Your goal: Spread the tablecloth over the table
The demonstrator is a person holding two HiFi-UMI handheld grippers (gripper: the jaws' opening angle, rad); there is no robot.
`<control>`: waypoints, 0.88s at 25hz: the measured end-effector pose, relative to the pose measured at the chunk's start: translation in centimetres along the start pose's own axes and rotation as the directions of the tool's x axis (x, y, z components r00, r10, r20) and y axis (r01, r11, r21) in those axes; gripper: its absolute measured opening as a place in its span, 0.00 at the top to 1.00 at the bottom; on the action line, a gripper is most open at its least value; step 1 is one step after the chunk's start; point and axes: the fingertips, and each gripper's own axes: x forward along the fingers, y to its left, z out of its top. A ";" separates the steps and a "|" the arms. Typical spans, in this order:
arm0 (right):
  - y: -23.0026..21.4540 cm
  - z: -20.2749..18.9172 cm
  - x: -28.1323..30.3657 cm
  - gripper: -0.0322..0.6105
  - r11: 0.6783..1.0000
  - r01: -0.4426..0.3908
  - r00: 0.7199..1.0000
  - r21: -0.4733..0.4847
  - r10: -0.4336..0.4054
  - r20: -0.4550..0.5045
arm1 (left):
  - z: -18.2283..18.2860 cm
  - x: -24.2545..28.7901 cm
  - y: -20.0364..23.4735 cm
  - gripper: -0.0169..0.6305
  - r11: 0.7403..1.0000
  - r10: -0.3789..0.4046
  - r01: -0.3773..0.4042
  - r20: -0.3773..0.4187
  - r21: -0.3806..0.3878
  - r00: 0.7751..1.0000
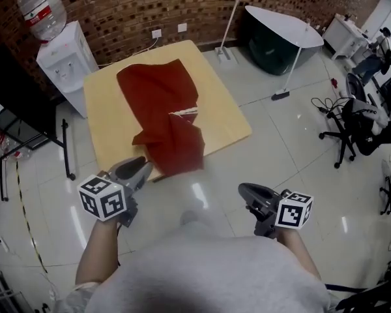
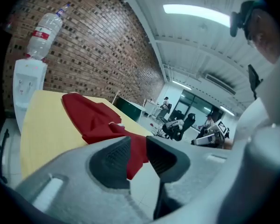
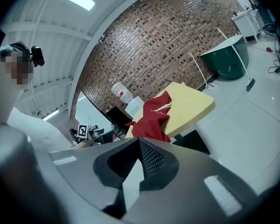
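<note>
The red tablecloth (image 1: 163, 109) lies crumpled down the middle of the yellow wooden table (image 1: 107, 116), and one end hangs over the near edge. My left gripper (image 1: 138, 167) hovers just short of that edge, beside the hanging end. Its jaws stand slightly open with nothing between them. In the left gripper view the cloth (image 2: 91, 115) shows beyond the gap of the gripper (image 2: 137, 148). My right gripper (image 1: 244, 189) is shut and empty over the tiled floor, to the right of the table corner. In the right gripper view the cloth (image 3: 151, 118) and table (image 3: 191, 106) lie well ahead of the gripper (image 3: 139, 143).
A white water dispenser (image 1: 62, 60) with a bottle stands at the table's far left corner. A black frame (image 1: 26, 96) is further left. A white tabletop on a green base (image 1: 283, 25) and office chairs (image 1: 352, 122) stand to the right.
</note>
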 end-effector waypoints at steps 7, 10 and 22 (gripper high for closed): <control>-1.8 4.6 6.8 0.95 1.000 -0.023 0.996 -0.006 0.023 -0.081 | 0.7 0.3 7.2 0.66 0.996 0.077 -0.078 -0.024 -0.054 0.997; -2.1 5.8 8.6 0.95 0.999 -0.036 0.995 -0.006 0.035 -0.095 | 0.2 1.0 9.1 0.56 0.984 0.045 -0.050 -0.031 -0.172 0.999; -3.8 6.7 11.3 0.95 0.994 -0.109 0.987 0.010 0.109 -0.119 | 1.3 4.1 9.0 0.45 0.668 -0.151 0.223 0.164 -0.710 0.975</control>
